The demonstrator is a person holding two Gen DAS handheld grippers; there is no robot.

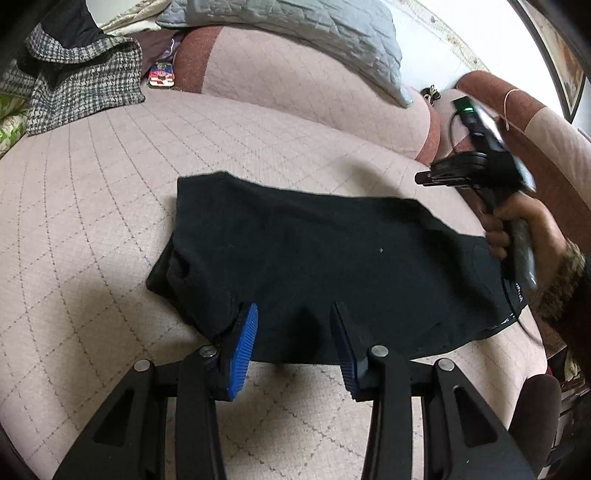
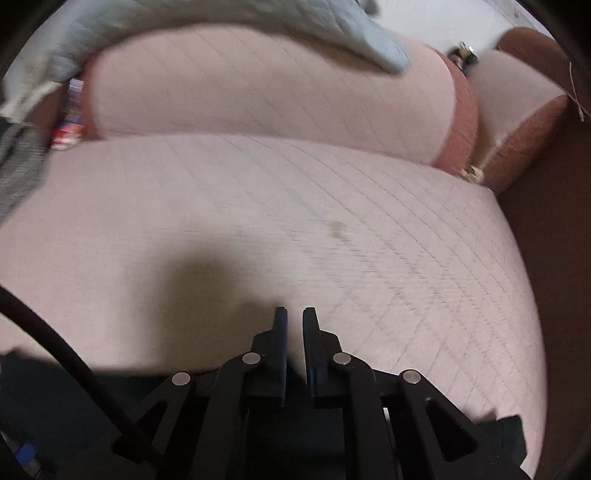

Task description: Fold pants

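Black pants (image 1: 314, 258) lie folded in a compact bundle on the pink quilted sofa seat (image 1: 92, 221). My left gripper (image 1: 293, 310) is open, its blue-padded fingers (image 1: 245, 339) at the near edge of the pants, holding nothing. My right gripper (image 1: 424, 179) is held in a hand above the pants' right end in the left wrist view. In the right wrist view, the right gripper (image 2: 295, 312) has its jaws nearly together with a narrow gap and nothing between them, above the bare seat (image 2: 332, 221). The pants (image 2: 55, 406) show only as dark cloth under it.
A grey quilted pillow (image 1: 314, 33) rests on the sofa backrest (image 1: 295, 85). A houndstooth garment (image 1: 74, 81) lies at the back left, beside a small red and white item (image 1: 160, 75). The sofa arm (image 1: 535, 122) is at the right. A black cable (image 2: 74, 362) crosses the right wrist view.
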